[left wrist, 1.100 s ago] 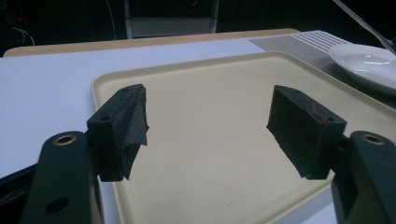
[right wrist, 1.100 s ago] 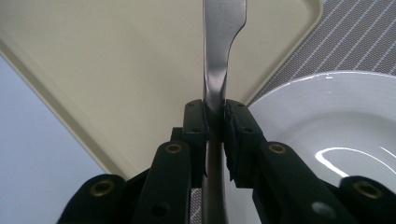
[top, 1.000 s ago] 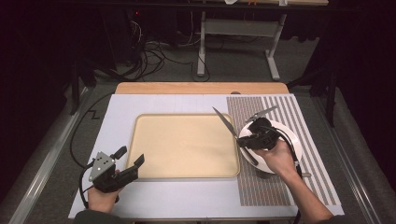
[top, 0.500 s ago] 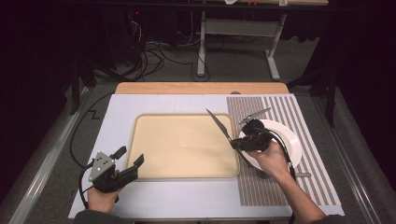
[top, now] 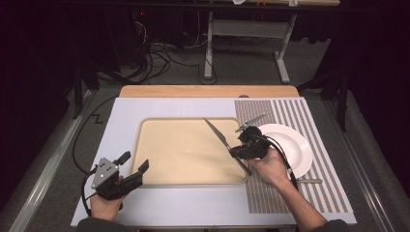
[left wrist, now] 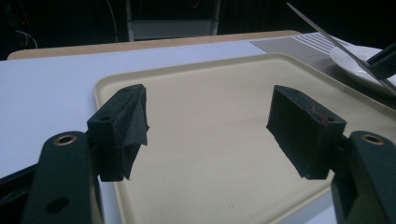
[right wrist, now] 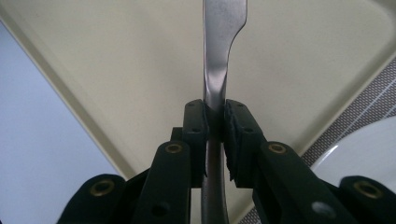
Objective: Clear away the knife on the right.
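A silver table knife (top: 217, 133) is clamped by its handle in my right gripper (top: 237, 151), which is shut on it. The blade points up and to the left over the right part of the beige tray (top: 183, 150). In the right gripper view the pads (right wrist: 196, 123) press on the knife (right wrist: 222, 46) above the tray (right wrist: 116, 56). My left gripper (top: 135, 163) rests at the tray's near left corner, open with nothing between its fingers. In the left gripper view my left gripper (left wrist: 210, 126) faces the bare tray (left wrist: 210, 70), with the knife (left wrist: 327, 37) at the far right.
A white plate (top: 290, 145) sits on the striped mat (top: 290, 111) right of the tray. One piece of silver cutlery (top: 309, 181) lies just below the plate. A white mat (top: 121, 116) covers the table under the tray. Cables and a stand are on the floor behind.
My right gripper has carried the knife leftward and slightly down, from over the plate to the tray's right edge. The left gripper has stayed where it was.
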The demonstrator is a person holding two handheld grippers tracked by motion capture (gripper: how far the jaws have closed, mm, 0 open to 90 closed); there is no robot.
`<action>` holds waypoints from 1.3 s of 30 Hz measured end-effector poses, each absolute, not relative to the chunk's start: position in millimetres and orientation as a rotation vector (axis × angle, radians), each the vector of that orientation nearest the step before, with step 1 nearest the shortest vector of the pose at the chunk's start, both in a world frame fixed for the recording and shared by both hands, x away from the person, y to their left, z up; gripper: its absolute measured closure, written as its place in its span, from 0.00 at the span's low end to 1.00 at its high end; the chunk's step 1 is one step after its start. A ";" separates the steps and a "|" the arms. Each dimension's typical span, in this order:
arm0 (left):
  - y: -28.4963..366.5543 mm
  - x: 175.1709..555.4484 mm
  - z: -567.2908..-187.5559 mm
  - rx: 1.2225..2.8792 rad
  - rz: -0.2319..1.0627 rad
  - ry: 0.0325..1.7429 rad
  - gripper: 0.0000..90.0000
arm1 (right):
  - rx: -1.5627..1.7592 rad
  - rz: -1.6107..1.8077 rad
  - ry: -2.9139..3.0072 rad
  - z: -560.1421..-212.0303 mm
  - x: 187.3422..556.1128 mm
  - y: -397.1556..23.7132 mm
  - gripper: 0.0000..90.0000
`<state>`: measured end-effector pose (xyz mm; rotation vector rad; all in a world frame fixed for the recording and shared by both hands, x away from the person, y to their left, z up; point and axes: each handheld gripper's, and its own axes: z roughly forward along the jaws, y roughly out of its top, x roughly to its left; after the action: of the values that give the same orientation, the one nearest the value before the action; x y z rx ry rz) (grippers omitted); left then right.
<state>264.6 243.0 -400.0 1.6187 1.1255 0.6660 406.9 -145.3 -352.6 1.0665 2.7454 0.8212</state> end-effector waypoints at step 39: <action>240.0 261.5 -399.5 1.636 0.670 1.105 0.33 | 1.031 0.713 2.713 -407.1 414.3 -116.6 0.88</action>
<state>261.5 240.0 -399.5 1.6360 1.1051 0.6696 414.3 -116.6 -407.1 1.0306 2.7134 0.7128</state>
